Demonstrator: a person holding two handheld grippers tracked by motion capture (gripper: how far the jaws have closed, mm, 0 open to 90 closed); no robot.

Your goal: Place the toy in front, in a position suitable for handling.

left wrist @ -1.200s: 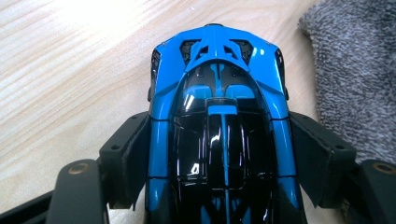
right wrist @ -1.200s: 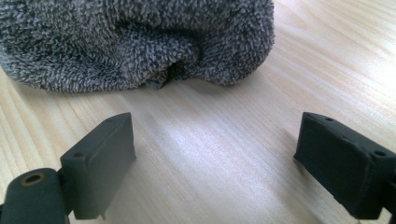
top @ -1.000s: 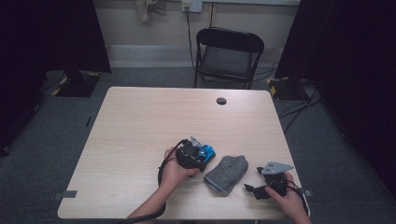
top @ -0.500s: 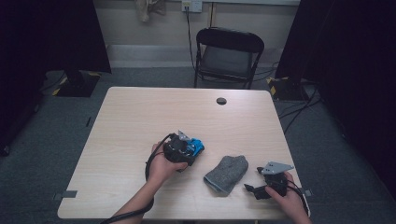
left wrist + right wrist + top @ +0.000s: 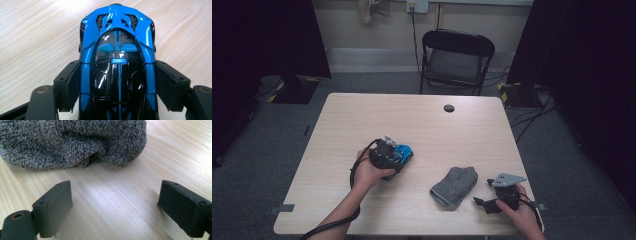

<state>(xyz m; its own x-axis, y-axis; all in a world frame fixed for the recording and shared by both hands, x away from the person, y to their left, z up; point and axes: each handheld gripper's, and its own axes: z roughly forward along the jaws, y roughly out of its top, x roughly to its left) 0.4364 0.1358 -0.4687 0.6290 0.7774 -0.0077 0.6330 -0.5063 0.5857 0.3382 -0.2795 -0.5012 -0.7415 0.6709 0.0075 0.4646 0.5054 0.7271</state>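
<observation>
Jaws first: from the high view we see the left gripper [image 5: 398,154] held in the left hand [image 5: 371,172] over the left-centre of the pale wooden table [image 5: 362,115], with a blue toy car [image 5: 404,151] at its tip. Near the front right edge, the right gripper [image 5: 484,202] sits low by the right hand [image 5: 518,214], its jaws pointing left toward a folded grey sock [image 5: 454,186] lying just beside them. A small dark round piece [image 5: 449,108] rests far back on the table, and a black folding chair [image 5: 457,57] stands beyond it.

Through the left gripper view we find both jaws pressed against the flanks of the blue toy car [image 5: 117,65], gripping it with the wood below.

Through the right gripper view we see the jaws spread wide with bare wood between them, and the grey sock [image 5: 72,142] just ahead, untouched.
</observation>
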